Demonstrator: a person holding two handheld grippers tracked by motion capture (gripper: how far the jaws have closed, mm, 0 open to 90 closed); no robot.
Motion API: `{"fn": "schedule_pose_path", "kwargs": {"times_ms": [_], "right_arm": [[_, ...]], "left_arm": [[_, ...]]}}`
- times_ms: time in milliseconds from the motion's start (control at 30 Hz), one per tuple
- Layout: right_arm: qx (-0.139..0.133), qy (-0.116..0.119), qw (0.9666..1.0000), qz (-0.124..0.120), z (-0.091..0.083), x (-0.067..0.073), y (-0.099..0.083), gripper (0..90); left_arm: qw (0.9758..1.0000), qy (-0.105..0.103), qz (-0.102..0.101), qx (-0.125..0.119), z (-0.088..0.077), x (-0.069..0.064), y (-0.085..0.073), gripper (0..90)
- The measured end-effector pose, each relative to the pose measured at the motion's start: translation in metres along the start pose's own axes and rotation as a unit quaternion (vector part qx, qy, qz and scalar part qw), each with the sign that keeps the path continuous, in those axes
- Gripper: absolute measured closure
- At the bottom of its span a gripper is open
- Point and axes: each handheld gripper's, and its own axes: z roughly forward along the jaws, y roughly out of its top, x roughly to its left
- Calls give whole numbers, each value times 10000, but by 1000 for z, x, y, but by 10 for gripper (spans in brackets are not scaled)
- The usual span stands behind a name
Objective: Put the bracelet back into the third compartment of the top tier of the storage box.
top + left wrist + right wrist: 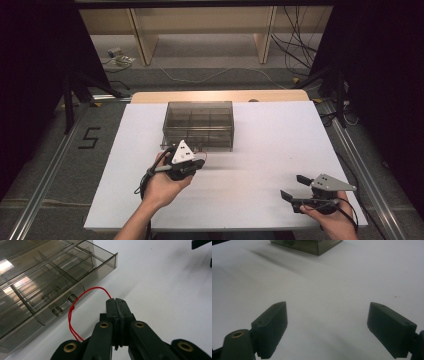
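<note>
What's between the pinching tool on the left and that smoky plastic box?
A red string: the left gripper has its jaws shut on one end, and the loop is tied to the box's handle, seen in the left gripper view.

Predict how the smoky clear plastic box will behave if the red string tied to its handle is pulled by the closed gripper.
The plastic box looks thin-walled with bare compartments, so it is probably light and may slide on the smooth white table. The red string hangs in a slack loop from the left gripper, so it is floppy and must tighten first.
</note>
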Motion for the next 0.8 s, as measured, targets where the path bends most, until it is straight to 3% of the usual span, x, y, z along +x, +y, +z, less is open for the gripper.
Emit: {"fn": "schedule_pose_path", "kwargs": {"times_ms": [800], "right_arm": [[4,-18,10000,18,0,-1,0,169]], "left_arm": [[9999,-51,82,-87,7,-2,20,899]]}}
